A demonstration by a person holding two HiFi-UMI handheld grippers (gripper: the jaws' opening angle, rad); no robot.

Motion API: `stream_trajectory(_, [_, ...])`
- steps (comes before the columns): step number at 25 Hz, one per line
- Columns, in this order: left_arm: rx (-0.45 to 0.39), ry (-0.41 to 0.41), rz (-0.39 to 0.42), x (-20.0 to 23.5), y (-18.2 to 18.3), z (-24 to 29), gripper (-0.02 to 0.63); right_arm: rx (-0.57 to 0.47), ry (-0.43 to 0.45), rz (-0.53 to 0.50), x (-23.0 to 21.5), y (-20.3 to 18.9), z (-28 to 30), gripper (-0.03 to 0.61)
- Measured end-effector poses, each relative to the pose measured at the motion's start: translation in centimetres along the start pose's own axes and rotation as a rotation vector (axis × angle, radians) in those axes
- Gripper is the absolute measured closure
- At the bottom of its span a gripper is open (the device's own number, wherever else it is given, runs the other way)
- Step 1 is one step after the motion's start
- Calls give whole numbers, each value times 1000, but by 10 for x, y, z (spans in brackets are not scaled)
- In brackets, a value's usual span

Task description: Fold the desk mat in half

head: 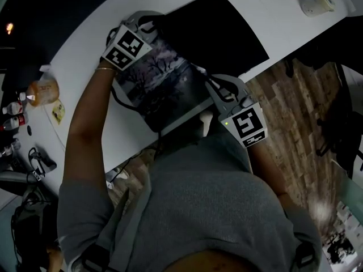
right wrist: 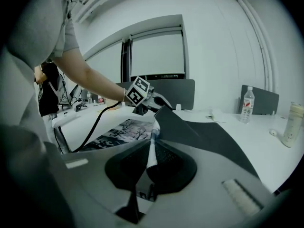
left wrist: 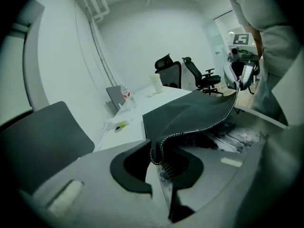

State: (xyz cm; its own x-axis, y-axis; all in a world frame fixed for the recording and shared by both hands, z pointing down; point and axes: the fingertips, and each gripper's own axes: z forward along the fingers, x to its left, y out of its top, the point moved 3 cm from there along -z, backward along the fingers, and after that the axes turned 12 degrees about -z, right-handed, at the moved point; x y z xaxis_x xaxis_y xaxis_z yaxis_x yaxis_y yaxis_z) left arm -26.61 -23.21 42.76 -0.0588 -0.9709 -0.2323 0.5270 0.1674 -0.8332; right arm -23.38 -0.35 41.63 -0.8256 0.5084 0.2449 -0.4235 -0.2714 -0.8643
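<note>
Left claw [left wrist: 159, 163] at 10 o'clock and right claw [right wrist: 149, 163] at 4 each clamp a desk mat [head: 164, 78] corner, holding its edge up off the table [head: 85, 44] to fold over.

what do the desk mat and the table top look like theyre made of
desk mat: seems a soft cloth-faced mat, perhaps rubber-backed; it bends in a smooth curve, has a stitched edge, a printed tree scene on one face, matte black on the other. table: smooth plain white top, probably laminate, though that is a guess.
</note>
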Motion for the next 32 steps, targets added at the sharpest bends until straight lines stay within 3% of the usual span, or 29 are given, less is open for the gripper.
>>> stream_trajectory(21, [79, 84, -28, -13, -86, -62, 563, -3, 259, -74, 90, 10, 43, 548])
stream_trajectory(32, [104, 127, -46, -17, -108, -87, 561, -16, 375, -100, 121, 15, 56, 548])
